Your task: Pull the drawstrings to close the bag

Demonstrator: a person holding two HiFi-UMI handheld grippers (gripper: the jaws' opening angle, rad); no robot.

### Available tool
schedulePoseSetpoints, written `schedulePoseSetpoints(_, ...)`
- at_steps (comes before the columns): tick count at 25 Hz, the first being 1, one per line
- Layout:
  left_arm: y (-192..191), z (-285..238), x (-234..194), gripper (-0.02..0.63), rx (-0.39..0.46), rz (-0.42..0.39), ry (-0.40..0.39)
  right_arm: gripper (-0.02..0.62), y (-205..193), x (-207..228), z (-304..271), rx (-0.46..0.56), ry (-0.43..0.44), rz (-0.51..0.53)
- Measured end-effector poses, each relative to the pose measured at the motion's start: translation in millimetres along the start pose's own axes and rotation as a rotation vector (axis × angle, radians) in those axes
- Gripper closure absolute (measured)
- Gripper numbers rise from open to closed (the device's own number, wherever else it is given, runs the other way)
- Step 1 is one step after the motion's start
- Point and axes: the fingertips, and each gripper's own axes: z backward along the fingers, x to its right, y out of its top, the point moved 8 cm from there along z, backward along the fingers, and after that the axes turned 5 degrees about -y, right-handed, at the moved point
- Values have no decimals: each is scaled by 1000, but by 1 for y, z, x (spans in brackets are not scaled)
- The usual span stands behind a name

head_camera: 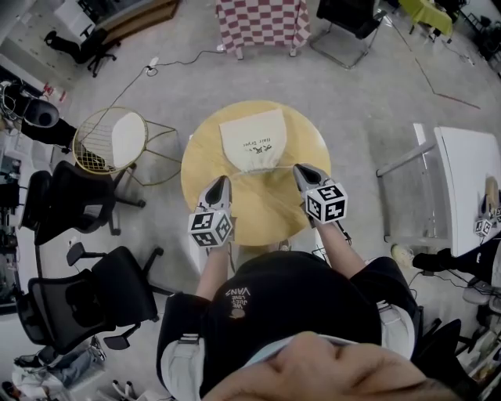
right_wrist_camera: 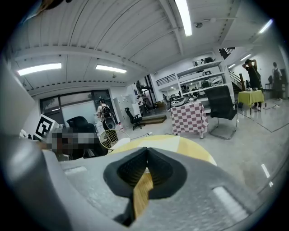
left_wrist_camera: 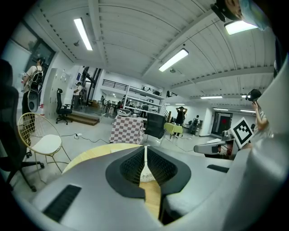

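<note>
A white drawstring bag (head_camera: 252,139) lies flat on the far half of a round wooden table (head_camera: 258,215). From its near mouth a thin white drawstring (head_camera: 239,174) runs left to my left gripper (head_camera: 225,181), and another drawstring (head_camera: 279,167) runs right to my right gripper (head_camera: 300,168). In the left gripper view the pads of the left gripper (left_wrist_camera: 145,151) are closed with the white cord (left_wrist_camera: 144,163) pinched between them. The right gripper (right_wrist_camera: 146,153) also has its jaws together at the tip, and the bag (right_wrist_camera: 162,143) lies beyond it.
A gold wire chair with a white seat (head_camera: 113,139) stands left of the table. Black office chairs (head_camera: 70,196) are further left. A checkered-cloth table (head_camera: 262,23) is behind, and a white table (head_camera: 470,180) is at the right.
</note>
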Motion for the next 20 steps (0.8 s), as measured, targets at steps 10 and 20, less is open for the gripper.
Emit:
schedulePoseSetpoints(10,-2,0,2,577,-12,13,-10,598,-3,-5,0,-21,18,8)
schedulePoseSetpoints(20,-5,-2,3,577,-10,29,-20,598,-4,-6,-2,-26,12,14)
